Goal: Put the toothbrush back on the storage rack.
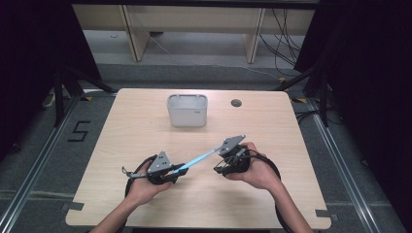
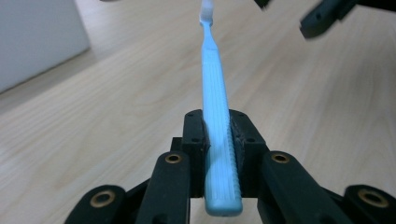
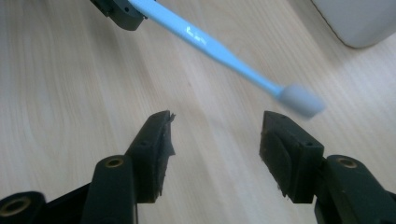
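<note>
While the left tongs (image 2: 217,140) clamp the toothbrush (image 2: 215,112), the right tongs (image 3: 215,149) gape before the white bin (image 1: 187,110).

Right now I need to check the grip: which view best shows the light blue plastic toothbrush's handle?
The left gripper view: the light blue plastic toothbrush fills it, handle clamped between the jaws. The right gripper view shows its white head; the high view shows it small.
</note>
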A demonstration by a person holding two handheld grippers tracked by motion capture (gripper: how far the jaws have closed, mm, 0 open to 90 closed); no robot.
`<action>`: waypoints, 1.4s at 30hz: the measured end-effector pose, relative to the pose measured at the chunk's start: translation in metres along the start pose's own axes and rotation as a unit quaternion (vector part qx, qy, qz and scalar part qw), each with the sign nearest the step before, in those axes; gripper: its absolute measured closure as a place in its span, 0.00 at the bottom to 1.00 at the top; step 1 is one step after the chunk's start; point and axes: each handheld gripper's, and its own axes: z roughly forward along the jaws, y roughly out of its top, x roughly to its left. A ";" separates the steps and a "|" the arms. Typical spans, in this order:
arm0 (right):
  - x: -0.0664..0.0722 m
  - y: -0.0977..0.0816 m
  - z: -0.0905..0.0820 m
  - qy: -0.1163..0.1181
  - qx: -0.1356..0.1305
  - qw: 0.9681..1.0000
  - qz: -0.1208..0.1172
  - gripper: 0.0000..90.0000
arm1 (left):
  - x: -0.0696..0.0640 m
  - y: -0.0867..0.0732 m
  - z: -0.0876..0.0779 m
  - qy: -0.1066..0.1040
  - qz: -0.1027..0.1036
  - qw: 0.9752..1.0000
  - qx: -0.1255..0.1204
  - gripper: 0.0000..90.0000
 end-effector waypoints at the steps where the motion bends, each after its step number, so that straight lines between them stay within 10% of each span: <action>1: -0.001 -0.004 0.003 -0.001 -0.018 1.000 0.020 0.48 | 0.000 0.000 -0.002 0.006 -0.004 1.000 -0.005 0.87; 4: -0.001 -0.016 0.012 0.004 -0.067 0.992 0.110 0.46 | 0.002 -0.002 -0.005 0.017 -0.012 1.000 -0.016 0.87; 11: 0.003 -0.017 0.027 0.007 -0.104 0.979 0.176 0.44 | 0.003 -0.006 -0.006 0.028 -0.022 0.999 -0.021 0.87; 26: 0.001 0.000 0.053 0.042 -0.170 0.951 0.256 0.41 | 0.006 -0.011 -0.007 0.041 -0.035 0.998 -0.030 0.87; 28: 0.000 0.001 0.052 0.032 -0.171 0.952 0.250 0.41 | 0.007 -0.010 -0.007 0.047 -0.037 0.998 -0.034 0.87; 29: 0.001 0.003 0.053 0.042 -0.179 0.946 0.268 0.41 | 0.007 -0.010 -0.008 0.052 -0.037 0.997 -0.032 0.87; 37: -0.006 0.016 0.057 0.042 -0.195 0.943 0.265 0.39 | 0.011 -0.008 -0.009 0.071 -0.045 0.995 -0.052 0.87; 42: -0.007 0.024 0.062 0.049 -0.200 0.935 0.288 0.38 | 0.012 -0.008 -0.008 0.080 -0.046 0.993 -0.074 0.87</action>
